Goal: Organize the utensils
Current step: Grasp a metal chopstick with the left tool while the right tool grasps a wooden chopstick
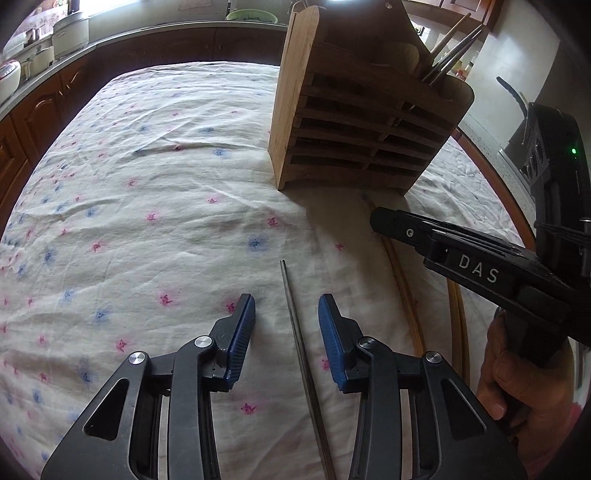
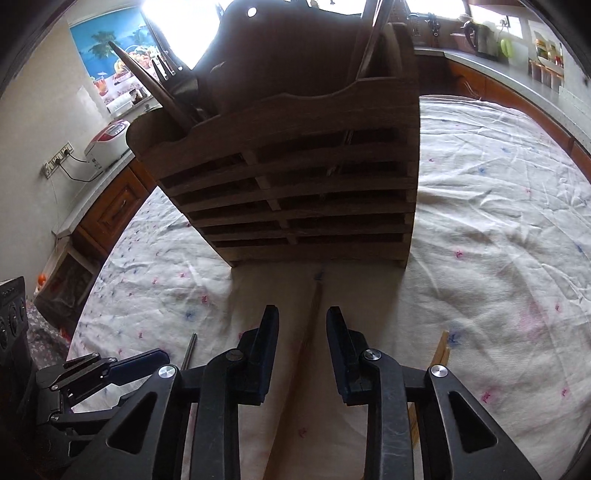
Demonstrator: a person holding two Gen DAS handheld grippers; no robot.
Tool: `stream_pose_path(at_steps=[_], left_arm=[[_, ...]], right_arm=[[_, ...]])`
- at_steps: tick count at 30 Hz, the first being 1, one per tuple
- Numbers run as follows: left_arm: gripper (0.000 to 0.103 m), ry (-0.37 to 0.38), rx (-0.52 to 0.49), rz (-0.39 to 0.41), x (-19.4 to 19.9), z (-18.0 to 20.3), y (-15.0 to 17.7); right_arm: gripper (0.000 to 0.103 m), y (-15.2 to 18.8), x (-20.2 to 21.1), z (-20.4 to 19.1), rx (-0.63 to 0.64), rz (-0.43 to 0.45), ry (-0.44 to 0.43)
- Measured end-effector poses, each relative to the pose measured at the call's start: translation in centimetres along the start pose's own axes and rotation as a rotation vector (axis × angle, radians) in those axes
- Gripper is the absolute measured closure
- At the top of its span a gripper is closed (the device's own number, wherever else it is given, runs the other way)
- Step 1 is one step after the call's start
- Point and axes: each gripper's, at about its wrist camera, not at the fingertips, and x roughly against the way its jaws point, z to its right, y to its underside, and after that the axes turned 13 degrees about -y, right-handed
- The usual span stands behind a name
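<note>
A thin metal chopstick (image 1: 295, 332) lies on the flowered tablecloth (image 1: 147, 184), running between the blue pads of my left gripper (image 1: 286, 314). The jaws stand apart and neither pad touches it. My right gripper (image 2: 303, 325) also stands open, low over the cloth, with a pale wooden chopstick (image 2: 313, 314) lying between its fingers, blurred. The slatted wooden utensil holder (image 2: 295, 192) stands just beyond, with a fork and several sticks in its compartments. In the left wrist view the right gripper (image 1: 375, 221) reaches in from the right in front of the holder (image 1: 351, 118), held by a hand (image 1: 517, 384).
More wooden chopsticks (image 1: 460, 325) lie to the right on the cloth, seen also in the right wrist view as wooden chopsticks (image 2: 443, 347). Kitchen counters with appliances (image 1: 70, 33) and wooden cabinets ring the table. A rice cooker (image 2: 110, 140) sits on the left counter.
</note>
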Motion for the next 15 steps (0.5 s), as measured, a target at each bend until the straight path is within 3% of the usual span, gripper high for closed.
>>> stream_pose_path(at_steps=[4,8,15], left_arm=[[0.092,-0.017,-0.015,0.008,-0.3,0.1,-0.1],[0.096,-0.031,-0.042,0.021,-0.6,0.4,-0.2],[0.098,0.018,0.002,0.005,-0.5,-0.6,-0.4]], right_arm=[[0.086,-0.3,-1.1,-0.2,0.032,-0.028,0.029],[0.095,-0.3,-1.3,-0.3,0.072,-0.033,0.076],[0.097,0.1,0.4,0.1,0.029,-0.012,0.032]])
